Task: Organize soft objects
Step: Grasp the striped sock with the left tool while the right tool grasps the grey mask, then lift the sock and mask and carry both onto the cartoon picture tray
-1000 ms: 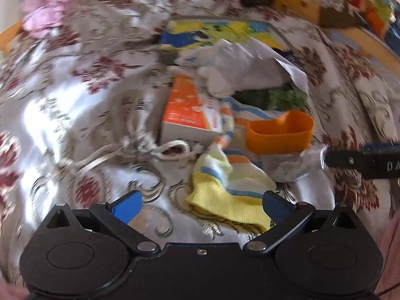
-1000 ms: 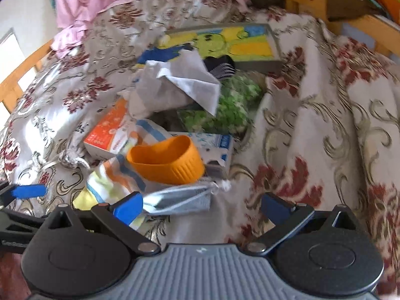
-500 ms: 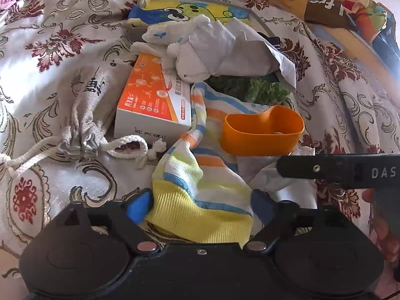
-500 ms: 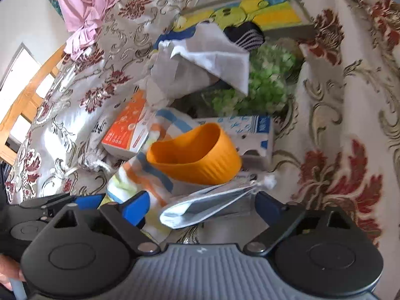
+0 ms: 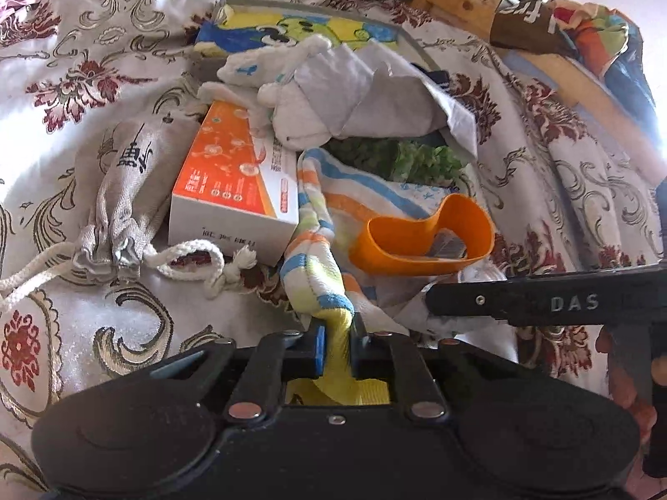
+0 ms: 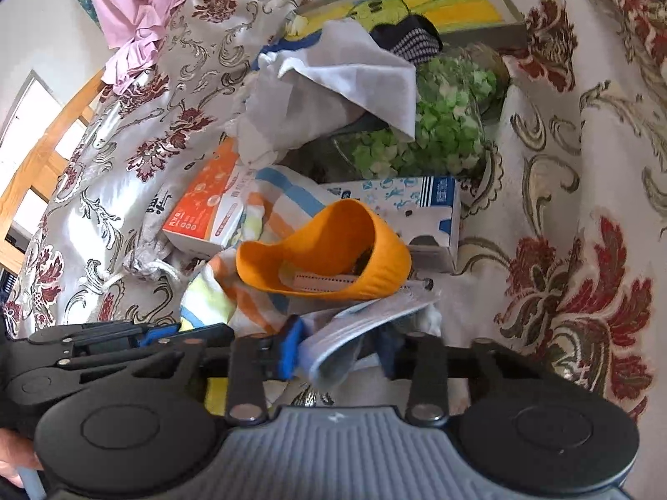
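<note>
A striped sock (image 5: 317,275) with yellow, blue and orange bands lies in the pile on the floral bedspread (image 5: 125,41). My left gripper (image 5: 337,350) is closing on the sock's yellow end, and its pads pinch the fabric. In the right wrist view a folded grey-blue cloth (image 6: 367,316) lies just in front of the orange cup (image 6: 329,250). My right gripper (image 6: 339,354) is closing on that cloth, which is bunched between the pads. The two grippers sit side by side, the left one at the right view's lower left edge.
An orange-and-white box (image 5: 233,191) and a grey drawstring pouch (image 5: 125,175) lie left of the sock. Further back are a white-grey cloth heap (image 6: 333,83), a jar of green bits (image 6: 437,125), a blue-white box (image 6: 417,208), a dark sock (image 6: 408,37) and a cartoon-printed tray (image 6: 458,4).
Both grippers came down towards the pile and their jaws went from wide apart to closed, the left onto the striped sock's yellow end and the right onto the grey-blue cloth.
</note>
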A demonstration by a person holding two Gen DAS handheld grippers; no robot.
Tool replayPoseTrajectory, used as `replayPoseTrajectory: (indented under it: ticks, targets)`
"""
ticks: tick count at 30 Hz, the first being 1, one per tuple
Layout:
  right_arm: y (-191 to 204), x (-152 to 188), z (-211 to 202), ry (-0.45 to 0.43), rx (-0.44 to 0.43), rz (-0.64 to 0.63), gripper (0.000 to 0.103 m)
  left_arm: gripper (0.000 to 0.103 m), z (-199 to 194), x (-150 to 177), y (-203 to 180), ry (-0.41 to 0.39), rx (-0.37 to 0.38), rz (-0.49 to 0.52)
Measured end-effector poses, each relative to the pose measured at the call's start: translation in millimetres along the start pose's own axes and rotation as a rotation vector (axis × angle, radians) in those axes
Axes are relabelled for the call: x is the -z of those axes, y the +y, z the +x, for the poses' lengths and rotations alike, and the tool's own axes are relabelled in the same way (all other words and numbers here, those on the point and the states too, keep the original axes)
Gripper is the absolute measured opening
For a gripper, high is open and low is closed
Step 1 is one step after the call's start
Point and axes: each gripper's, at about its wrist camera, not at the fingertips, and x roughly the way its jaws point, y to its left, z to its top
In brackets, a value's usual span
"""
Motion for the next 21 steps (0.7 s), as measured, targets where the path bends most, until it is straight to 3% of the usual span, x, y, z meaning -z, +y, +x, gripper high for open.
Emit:
replayPoseTrajectory:
  ticks: [8,15,21]
  targets:
    - [23.7,11.3,-23.3,-0.110,0.087,-0.150,0.016,0.006,-23.3,8.4,-15.6,-0.106,-0.047,0.075]
    - [40.8,25.2,-54.8,-0.292,0.174,-0.256,0.015,0.006,-53.8,19.5,-42.4,-0.297,-0.156,0.252]
    - [48.3,33.7,-74.8,-0.428,0.191,-0.297,0.014,0.006,-78.3,30.0,-61.4,-0.464,-0.238,0.352]
